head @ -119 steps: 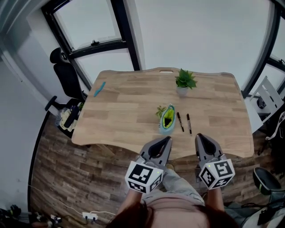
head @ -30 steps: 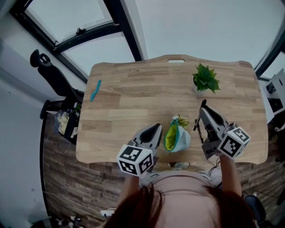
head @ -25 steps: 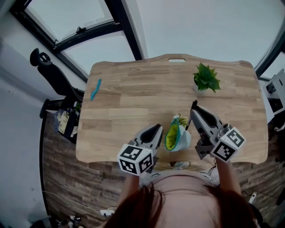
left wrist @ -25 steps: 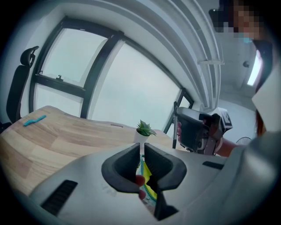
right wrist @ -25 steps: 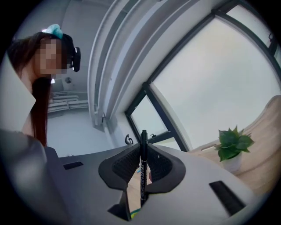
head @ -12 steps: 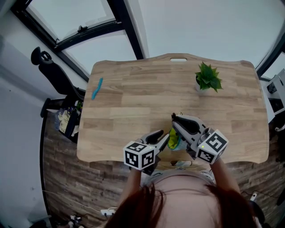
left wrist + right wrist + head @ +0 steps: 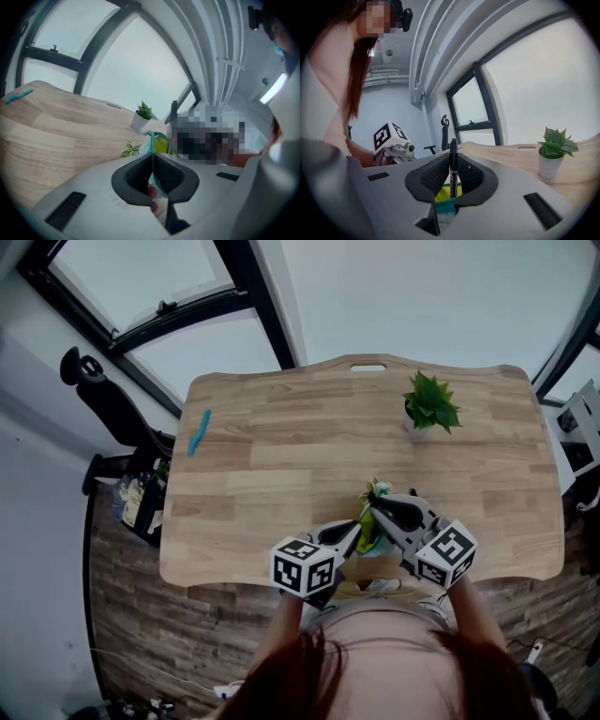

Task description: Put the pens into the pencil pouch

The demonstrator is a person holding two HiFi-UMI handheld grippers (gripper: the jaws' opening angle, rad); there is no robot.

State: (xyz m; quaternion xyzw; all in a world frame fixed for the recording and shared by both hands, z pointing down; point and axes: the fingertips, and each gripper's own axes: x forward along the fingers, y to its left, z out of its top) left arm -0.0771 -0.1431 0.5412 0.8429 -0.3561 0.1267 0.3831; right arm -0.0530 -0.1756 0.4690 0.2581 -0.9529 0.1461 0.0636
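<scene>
Pen (image 7: 453, 152) of black plastic stands upright, clamped in the right gripper (image 7: 453, 180) at lower centre, its tip over the yellow-lined teal fabric pouch (image 7: 445, 194), whose zip edge (image 7: 152, 161) the left gripper (image 7: 153, 177) pinches.

In the right gripper view, the pen's (image 7: 453, 159) lower end is hidden between the jaws. In the head view, the left gripper (image 7: 349, 531) and right gripper (image 7: 374, 505) cover most of the pouch (image 7: 367, 531). A turquoise thing (image 7: 198, 431) is too small to name.
</scene>
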